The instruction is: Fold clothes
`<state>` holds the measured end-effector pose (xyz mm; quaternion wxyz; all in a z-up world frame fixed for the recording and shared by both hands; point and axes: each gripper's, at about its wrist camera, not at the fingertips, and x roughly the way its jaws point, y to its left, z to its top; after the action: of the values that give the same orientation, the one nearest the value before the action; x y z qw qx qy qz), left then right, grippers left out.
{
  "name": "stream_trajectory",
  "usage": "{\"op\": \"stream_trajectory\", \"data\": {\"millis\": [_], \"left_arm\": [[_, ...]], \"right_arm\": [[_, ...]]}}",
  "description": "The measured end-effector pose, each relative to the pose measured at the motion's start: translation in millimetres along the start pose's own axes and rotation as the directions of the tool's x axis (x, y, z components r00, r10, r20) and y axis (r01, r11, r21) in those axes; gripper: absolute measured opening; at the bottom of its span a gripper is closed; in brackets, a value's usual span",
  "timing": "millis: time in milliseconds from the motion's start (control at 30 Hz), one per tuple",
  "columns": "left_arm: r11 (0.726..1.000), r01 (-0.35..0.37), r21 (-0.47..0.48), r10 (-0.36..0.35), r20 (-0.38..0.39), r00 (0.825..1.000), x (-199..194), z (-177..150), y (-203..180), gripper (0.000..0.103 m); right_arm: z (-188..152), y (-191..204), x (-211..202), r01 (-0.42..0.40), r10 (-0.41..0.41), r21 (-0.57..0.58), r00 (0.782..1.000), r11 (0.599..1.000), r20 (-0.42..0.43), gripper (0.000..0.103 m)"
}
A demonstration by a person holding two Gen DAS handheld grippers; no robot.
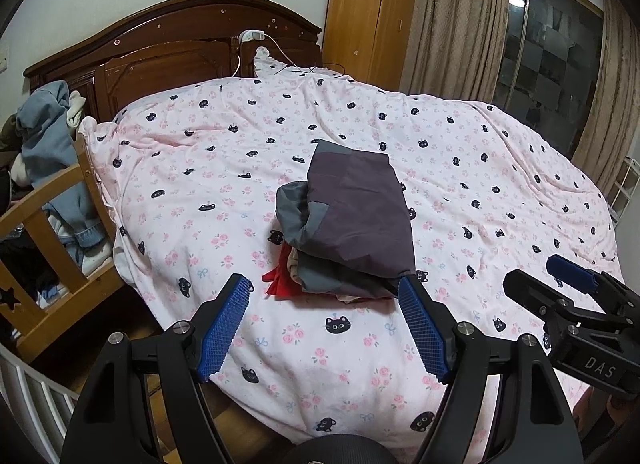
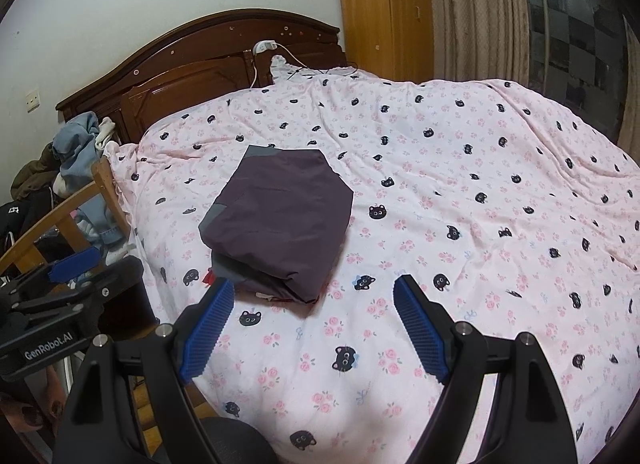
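On the bed [image 1: 460, 191], as seen from the left wrist camera, a folded dark purple and grey garment [image 1: 352, 219] is laid on top of a small stack, with red cloth [image 1: 280, 284] showing beneath it at the near left edge. The pink cat-print cover is spread under the stack. The left gripper [image 1: 326, 290] is held just short of the stack with its 2 blue pads spread wide, and nothing is gripped between them. The right gripper [image 1: 568, 276] is seen at the right edge, apart from the stack.

From the right wrist camera, the folded garment [image 2: 276, 219] is seen ahead and slightly left. The right gripper [image 2: 314, 292] is spread wide and empty, its left pad near the stack's front corner. The left gripper [image 2: 76, 264] is visible at the left edge, beside a wooden chair [image 2: 72, 219] draped with jeans [image 2: 76, 155].
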<state>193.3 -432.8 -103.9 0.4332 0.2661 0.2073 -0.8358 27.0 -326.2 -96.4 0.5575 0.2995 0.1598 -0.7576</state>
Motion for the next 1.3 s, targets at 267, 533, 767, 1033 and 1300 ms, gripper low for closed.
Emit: {"op": "stream_trajectory", "data": {"millis": [267, 533, 767, 1033, 1300], "left_arm": [[0.998, -0.045, 0.042, 0.043, 0.029, 0.999, -32, -5, -11, 0.073], [0.998, -0.048, 0.046, 0.046, 0.036, 0.998, -49, -10, -15, 0.077], [0.998, -0.051, 0.038, 0.049, 0.035, 0.998, -52, -11, -15, 0.077], [0.996, -0.07, 0.045, 0.069, 0.035, 0.997, -53, -12, -15, 0.077], [0.997, -0.07, 0.045, 0.069, 0.024, 0.997, -51, -12, -15, 0.077]], "right_arm": [[-12, 4, -27, 0.017, -0.016, 0.022, 1.0, 1.0, -0.027, 0.084], [-20, 2, -54, 0.023, -0.023, 0.031, 1.0, 0.999, -0.019, 0.084], [-20, 3, -68, 0.022, -0.022, 0.029, 1.0, 0.999, 0.0, 0.084], [-21, 6, -72, 0.017, -0.018, 0.019, 1.0, 1.0, 0.006, 0.085], [-20, 7, -74, 0.022, -0.022, 0.012, 1.0, 1.0, 0.016, 0.085]]}}
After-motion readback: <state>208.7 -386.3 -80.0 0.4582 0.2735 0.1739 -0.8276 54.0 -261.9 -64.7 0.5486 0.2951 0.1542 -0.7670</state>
